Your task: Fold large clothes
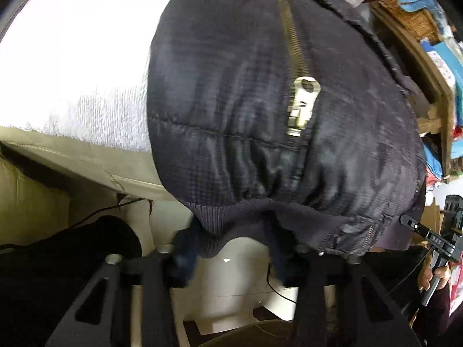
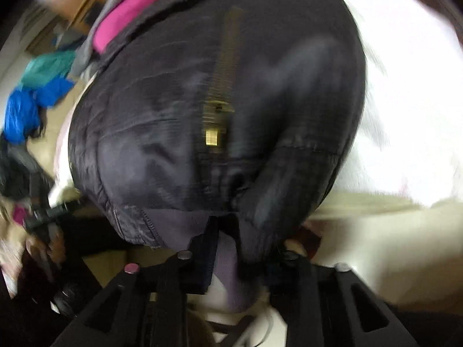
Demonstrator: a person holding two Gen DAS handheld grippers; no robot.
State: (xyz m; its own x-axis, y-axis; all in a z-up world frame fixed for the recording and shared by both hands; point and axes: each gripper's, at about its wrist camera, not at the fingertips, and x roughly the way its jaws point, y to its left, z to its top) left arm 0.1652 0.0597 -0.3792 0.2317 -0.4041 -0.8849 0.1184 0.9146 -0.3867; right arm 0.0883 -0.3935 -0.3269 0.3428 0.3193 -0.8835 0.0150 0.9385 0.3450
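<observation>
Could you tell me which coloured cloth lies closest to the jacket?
The pink cloth, right against the upper edge of the dark jacket; the teal cloth and blue cloth lie further left.
</observation>
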